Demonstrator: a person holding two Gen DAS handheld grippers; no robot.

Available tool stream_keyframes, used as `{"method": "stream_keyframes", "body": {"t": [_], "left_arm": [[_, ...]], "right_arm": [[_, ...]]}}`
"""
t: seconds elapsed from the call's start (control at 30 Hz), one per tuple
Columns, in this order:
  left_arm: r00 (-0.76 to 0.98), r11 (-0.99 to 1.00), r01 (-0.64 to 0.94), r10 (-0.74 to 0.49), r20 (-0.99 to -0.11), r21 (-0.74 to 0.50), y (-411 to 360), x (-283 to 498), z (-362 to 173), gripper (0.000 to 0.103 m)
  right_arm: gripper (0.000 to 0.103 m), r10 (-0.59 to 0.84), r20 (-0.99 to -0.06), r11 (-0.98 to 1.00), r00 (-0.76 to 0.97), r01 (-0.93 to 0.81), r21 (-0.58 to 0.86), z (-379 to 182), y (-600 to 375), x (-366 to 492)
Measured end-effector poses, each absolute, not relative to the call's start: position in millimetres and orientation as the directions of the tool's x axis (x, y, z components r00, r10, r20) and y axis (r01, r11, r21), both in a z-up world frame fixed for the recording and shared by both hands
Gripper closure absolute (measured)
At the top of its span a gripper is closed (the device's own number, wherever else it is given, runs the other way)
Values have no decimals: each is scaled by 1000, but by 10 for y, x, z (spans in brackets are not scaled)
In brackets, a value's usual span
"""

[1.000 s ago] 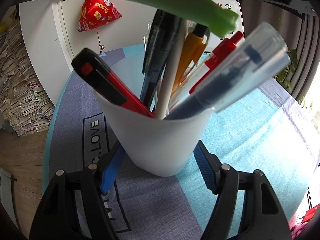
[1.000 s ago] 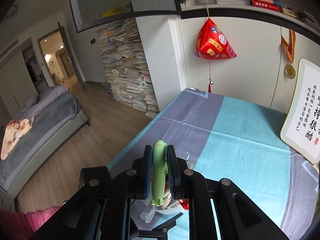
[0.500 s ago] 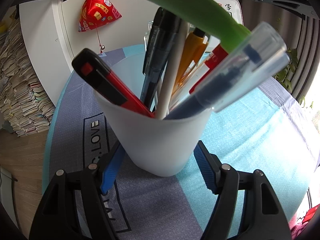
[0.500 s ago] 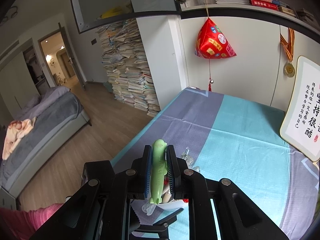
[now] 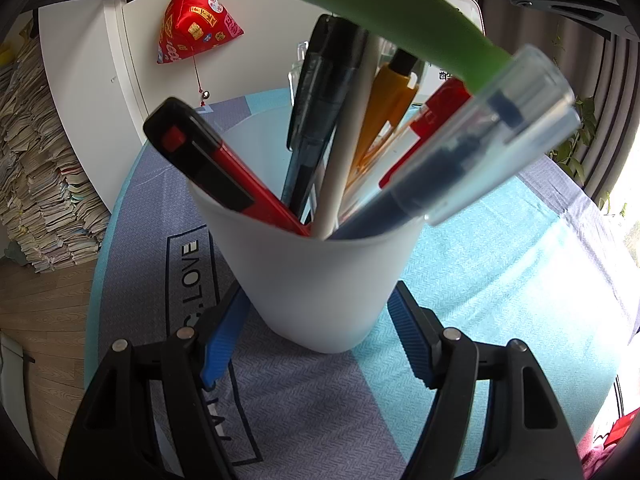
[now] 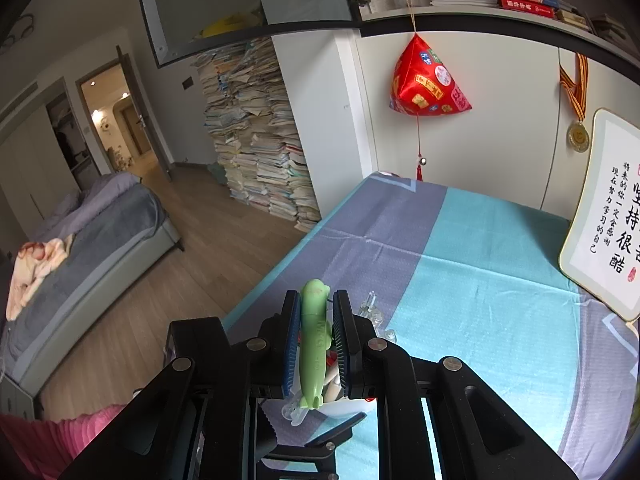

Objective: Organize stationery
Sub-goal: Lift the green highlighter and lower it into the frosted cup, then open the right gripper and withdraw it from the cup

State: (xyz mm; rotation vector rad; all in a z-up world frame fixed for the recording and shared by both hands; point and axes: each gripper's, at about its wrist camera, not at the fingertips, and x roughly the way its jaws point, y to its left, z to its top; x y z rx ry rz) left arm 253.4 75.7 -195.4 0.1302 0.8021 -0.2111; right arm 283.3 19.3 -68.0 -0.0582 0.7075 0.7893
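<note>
The right gripper (image 6: 317, 336) is clamped on a green pen (image 6: 314, 344) whose long axis slants down over the white cup (image 5: 320, 280), which the left gripper (image 5: 316, 336) grips at its base on the table (image 5: 520, 260).

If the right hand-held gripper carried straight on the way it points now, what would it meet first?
Probably the tablecloth. The right hand-held gripper, shut on the green pen, points over the white cup below it towards bare cloth short of the framed calligraphy; depth is unclear.
</note>
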Motion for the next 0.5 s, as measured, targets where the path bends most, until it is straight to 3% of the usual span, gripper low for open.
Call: {"method": "stream_keyframes", "body": {"t": [0.17,0.5], "left_arm": [[676,971,236,-138,-724,36,757,2535,-1956,32],[675,971,235,-139,-724,33,765,2545,-1966,32]], "right_arm": [[81,629,-612,715,479,-665,216,-696,184,2838],[81,612,-624,727,486,-656,203,-725,175,2846]]}}
